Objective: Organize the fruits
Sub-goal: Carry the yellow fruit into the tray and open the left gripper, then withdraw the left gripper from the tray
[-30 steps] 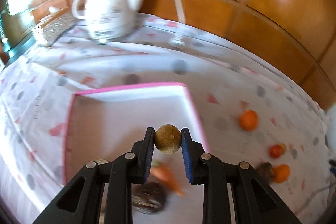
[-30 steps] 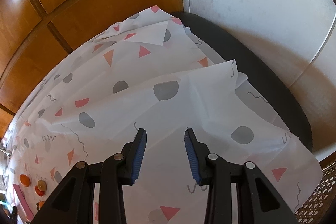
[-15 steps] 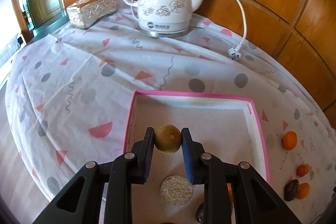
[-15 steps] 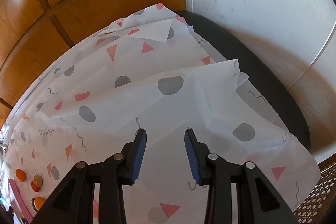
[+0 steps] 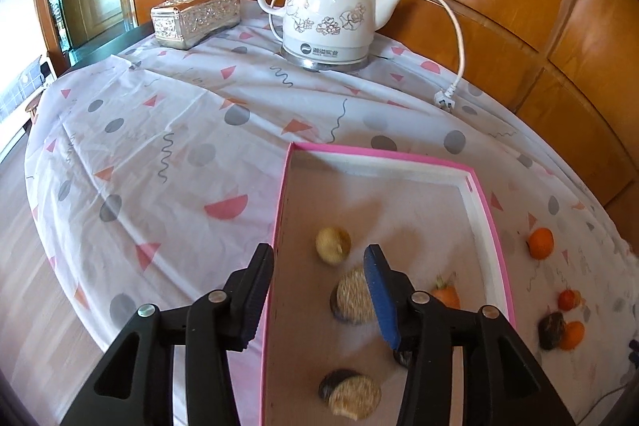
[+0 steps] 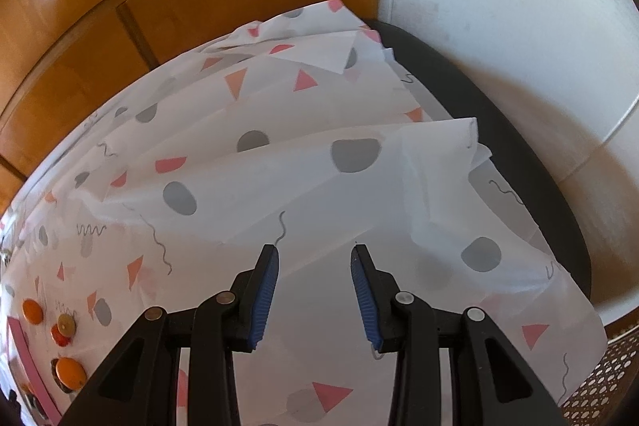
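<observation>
My left gripper (image 5: 317, 260) is open above the left part of the pink-rimmed tray (image 5: 485, 222). A small brown round fruit (image 5: 332, 244) lies loose on the tray floor just ahead of the fingertips. Two cut fruit halves (image 5: 353, 294) (image 5: 351, 396) and a small carrot (image 5: 445, 292) also lie in the tray. Oranges (image 5: 541, 243) (image 5: 571, 335), a small red fruit (image 5: 568, 299) and a dark fruit (image 5: 551, 324) sit on the cloth right of the tray. My right gripper (image 6: 315, 262) is open and empty over bare tablecloth; fruits (image 6: 32, 310) (image 6: 70, 370) show far left.
A white electric kettle (image 5: 331, 22) with cord and plug (image 5: 445, 98) stands at the back. A silver tissue box (image 5: 195, 16) is at the back left. Wood panelling runs behind the table. The patterned cloth (image 6: 279, 178) hangs over the dark table's edge (image 6: 531, 162) on the right.
My left gripper opened and let the brown fruit drop into the tray, and it swung left so the tray sits more to the right. The right gripper barely moved.
</observation>
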